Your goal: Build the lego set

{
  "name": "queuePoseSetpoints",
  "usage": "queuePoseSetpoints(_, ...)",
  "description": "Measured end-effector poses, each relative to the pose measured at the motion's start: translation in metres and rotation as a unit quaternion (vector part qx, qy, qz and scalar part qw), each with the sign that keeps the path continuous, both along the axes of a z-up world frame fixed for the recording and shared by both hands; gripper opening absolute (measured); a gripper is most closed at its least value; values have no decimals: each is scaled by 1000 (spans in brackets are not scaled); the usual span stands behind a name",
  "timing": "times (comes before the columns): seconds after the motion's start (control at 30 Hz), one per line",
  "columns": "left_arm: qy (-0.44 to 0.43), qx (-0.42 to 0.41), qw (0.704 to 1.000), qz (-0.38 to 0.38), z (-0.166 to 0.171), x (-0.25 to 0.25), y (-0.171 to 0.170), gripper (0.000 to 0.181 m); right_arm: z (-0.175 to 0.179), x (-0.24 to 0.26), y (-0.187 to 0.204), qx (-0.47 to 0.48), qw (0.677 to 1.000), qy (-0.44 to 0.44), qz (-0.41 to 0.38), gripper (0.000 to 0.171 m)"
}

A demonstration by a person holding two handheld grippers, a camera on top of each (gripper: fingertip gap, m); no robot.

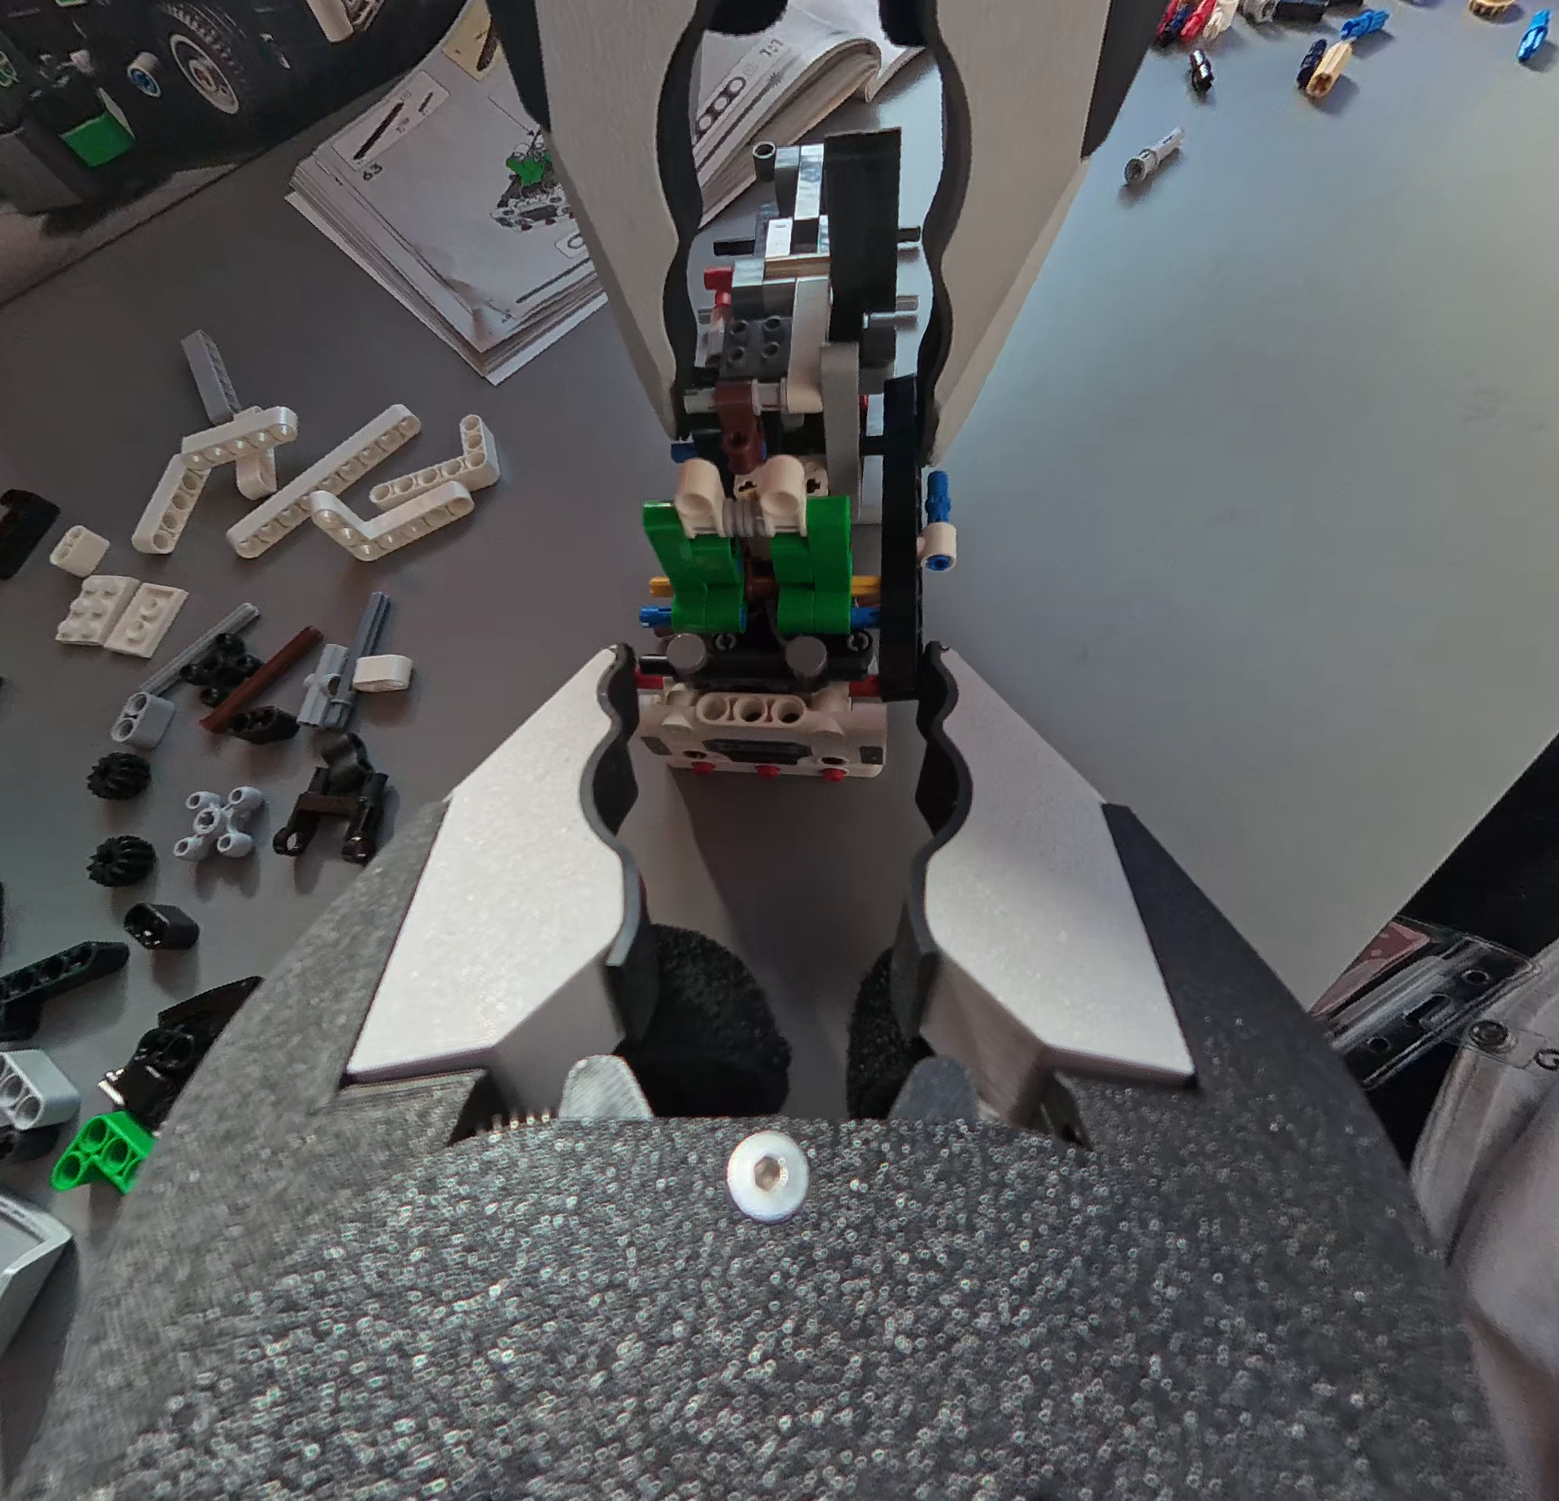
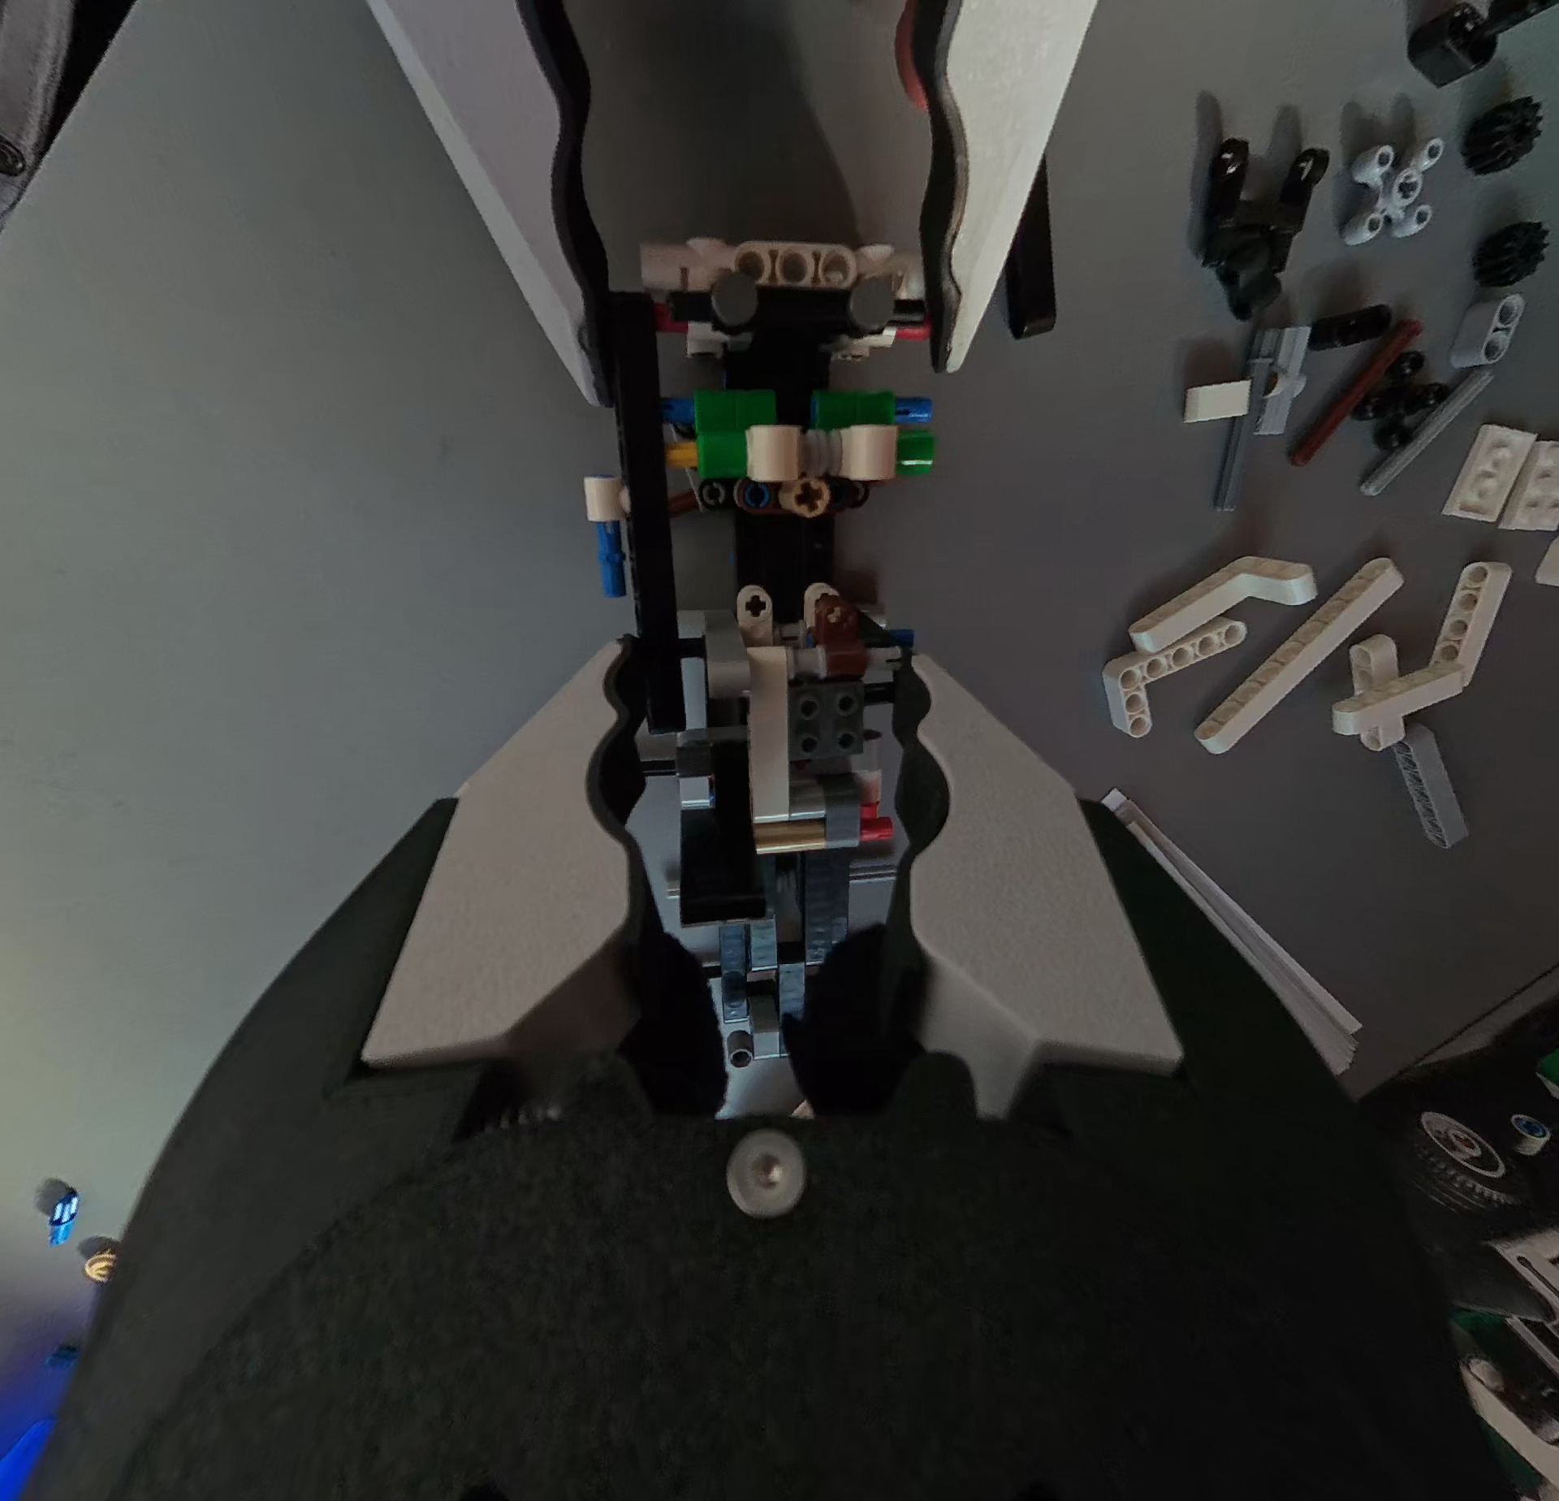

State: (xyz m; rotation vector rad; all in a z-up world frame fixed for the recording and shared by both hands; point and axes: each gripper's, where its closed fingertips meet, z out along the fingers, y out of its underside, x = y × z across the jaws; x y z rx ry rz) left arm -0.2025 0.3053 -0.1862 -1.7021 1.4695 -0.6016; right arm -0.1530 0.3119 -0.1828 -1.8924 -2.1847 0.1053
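Note:
A long, part-built lego assembly (image 1: 759,583), with green blocks, black beams, a white end and a grey end, is held between both grippers above the grey table. My left gripper (image 1: 776,667) is shut on its white end (image 1: 759,726). My right gripper (image 1: 806,431) comes from the far side and is shut on the grey end. In the right wrist view the right gripper (image 2: 768,676) clamps the grey end (image 2: 810,735), and the left gripper (image 2: 768,363) holds the white end (image 2: 793,266) opposite.
Loose white beams (image 1: 337,490) (image 2: 1299,659), black gears (image 1: 118,777) and small grey and black connectors lie to the left. An open instruction booklet (image 1: 472,220) and the set's box (image 1: 169,51) lie beyond. Coloured pins (image 1: 1316,1) are scattered far right. The table edge (image 1: 1434,861) runs at the right. Left tips to right tips: about 6 cm.

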Motion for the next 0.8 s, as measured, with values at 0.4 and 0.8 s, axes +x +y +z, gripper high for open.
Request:
queuePoseSetpoints(0.4,14,23,1000,8,-3,1,2,66,-3,0,2,19,1000,-15,-1,60)
queuePoseSetpoints(0.8,6,9,1000,11,-1,0,4,65,0,-1,0,-22,999,17,-31,71)
